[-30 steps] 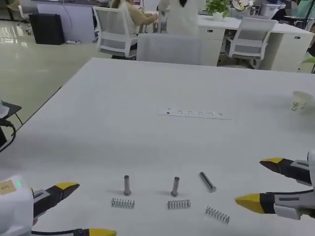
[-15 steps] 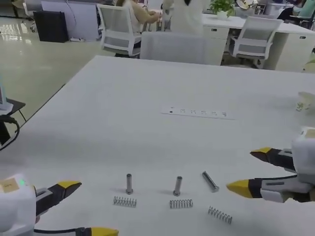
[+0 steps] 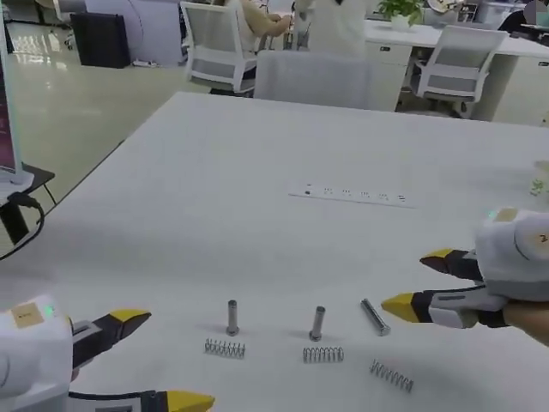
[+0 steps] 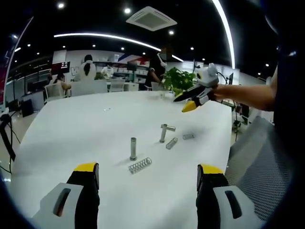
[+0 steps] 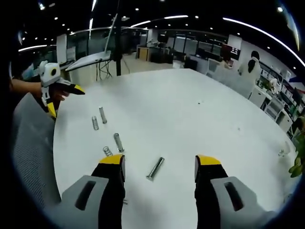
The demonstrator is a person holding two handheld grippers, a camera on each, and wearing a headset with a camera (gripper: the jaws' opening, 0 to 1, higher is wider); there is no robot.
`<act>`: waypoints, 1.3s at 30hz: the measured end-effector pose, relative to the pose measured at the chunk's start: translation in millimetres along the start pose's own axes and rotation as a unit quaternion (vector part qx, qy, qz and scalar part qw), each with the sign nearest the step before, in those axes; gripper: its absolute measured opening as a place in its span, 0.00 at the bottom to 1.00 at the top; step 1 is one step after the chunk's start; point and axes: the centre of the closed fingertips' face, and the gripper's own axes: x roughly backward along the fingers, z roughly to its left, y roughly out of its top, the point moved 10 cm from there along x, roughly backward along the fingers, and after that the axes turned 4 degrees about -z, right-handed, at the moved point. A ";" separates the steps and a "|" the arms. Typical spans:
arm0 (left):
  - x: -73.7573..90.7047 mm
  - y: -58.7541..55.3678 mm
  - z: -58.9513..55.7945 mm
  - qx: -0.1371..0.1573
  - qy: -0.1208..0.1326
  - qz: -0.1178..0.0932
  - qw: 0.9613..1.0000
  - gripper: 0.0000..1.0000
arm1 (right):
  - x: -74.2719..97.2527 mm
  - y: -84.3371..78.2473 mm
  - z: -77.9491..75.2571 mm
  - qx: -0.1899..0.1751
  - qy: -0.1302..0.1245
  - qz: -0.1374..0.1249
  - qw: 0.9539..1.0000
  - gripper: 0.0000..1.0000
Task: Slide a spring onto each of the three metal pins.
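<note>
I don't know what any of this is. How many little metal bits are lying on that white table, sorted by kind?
Metal pins: 3 (left pin and middle pin upright, right pin lying flat)
Springs: 3 (left spring, middle spring, right spring, all loose, none on a pin)
Total: 6

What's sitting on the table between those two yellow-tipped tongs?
Head view: left pin and middle pin standing, right pin lying flat, three loose springs just nearer the person.
</note>
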 end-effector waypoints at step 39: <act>-3.7 -2.9 -0.6 0.004 -0.004 0.001 1.000 0.81 | -67.1 -12.5 -4.1 -0.010 -0.016 0.121 0.992 0.32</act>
